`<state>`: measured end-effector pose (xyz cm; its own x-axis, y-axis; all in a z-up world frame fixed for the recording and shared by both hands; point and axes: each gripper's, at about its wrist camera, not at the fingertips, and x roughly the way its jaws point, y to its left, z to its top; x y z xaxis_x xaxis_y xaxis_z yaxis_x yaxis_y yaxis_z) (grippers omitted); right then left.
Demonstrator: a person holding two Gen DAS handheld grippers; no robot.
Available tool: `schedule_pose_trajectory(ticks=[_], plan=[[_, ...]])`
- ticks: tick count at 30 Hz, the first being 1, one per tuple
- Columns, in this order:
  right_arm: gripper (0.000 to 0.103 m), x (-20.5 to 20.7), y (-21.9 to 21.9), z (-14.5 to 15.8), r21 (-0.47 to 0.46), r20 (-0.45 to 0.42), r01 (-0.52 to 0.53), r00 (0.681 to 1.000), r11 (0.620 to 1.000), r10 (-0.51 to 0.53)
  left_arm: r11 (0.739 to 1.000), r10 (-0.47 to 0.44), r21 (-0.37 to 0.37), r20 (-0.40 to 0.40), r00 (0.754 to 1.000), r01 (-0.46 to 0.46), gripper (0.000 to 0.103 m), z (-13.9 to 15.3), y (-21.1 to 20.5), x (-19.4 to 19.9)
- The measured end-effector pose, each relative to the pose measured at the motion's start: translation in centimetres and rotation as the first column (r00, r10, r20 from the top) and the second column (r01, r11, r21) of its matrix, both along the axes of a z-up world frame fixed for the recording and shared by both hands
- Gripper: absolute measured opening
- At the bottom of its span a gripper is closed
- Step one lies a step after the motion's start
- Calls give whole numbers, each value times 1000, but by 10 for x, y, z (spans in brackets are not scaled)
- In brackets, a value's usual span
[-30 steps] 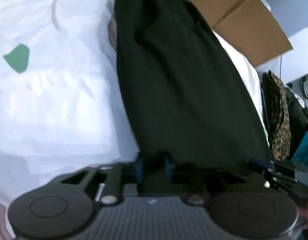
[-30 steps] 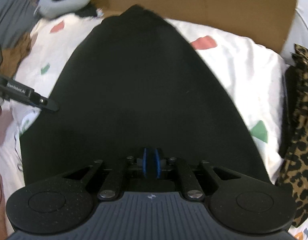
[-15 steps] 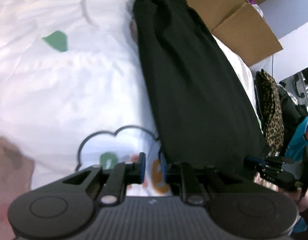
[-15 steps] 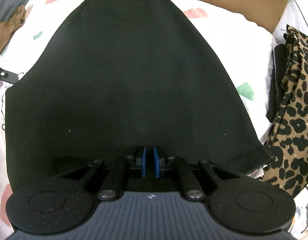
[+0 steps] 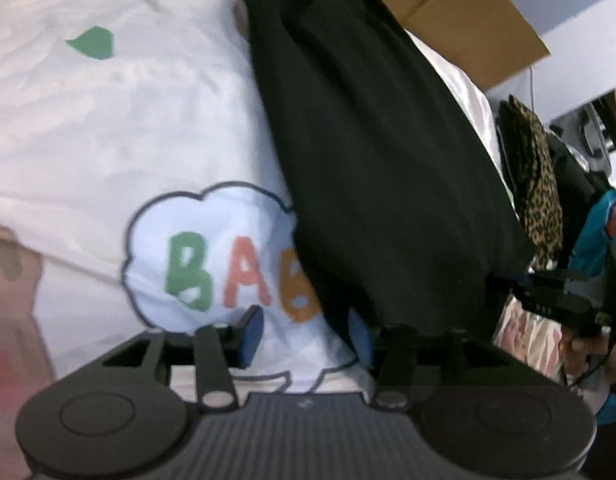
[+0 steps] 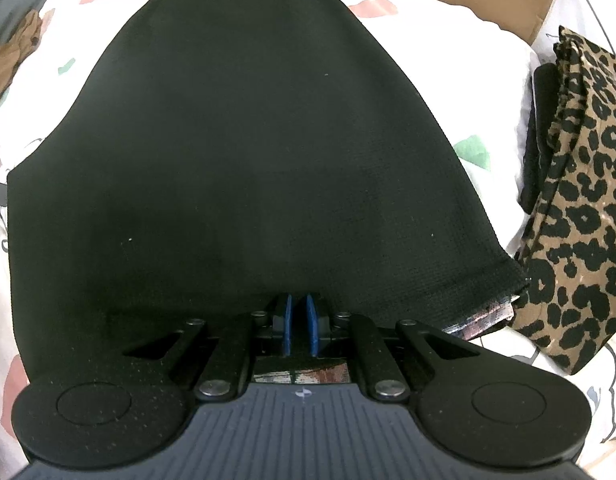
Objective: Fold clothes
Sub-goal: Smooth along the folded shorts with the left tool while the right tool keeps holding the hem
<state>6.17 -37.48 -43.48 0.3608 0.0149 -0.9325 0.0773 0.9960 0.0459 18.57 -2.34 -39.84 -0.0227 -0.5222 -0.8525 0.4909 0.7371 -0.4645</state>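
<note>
The left gripper (image 5: 304, 332) has just spread wide and let go of the black garment (image 6: 260, 152), which lies flat ahead of the right gripper (image 6: 299, 320), now slightly parted, empty; this fold looks laid down
</note>
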Motion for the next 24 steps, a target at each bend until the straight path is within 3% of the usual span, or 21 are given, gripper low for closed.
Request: schedule_pose_trajectory(ticks=[6,13,18,24], plan=[[14,2,-1,-1,1,-1,0,1000,1000,0,997,-50,52,41,998,48,56,-9,-26,-5],[14,4,0,-1,-10,-7,14,1000,1000,-14,997,-72,31,123,990,69,59,-13,-45,-5],[14,1,-3,-1,8,13,40,999,999,-40,993,-119,38,172,978,114,72,-15,-56,-12],[14,-3,-5,-1,26,25,51,998,998,-51,997,-81,26,219,972,77,71,-13,-61,-11]])
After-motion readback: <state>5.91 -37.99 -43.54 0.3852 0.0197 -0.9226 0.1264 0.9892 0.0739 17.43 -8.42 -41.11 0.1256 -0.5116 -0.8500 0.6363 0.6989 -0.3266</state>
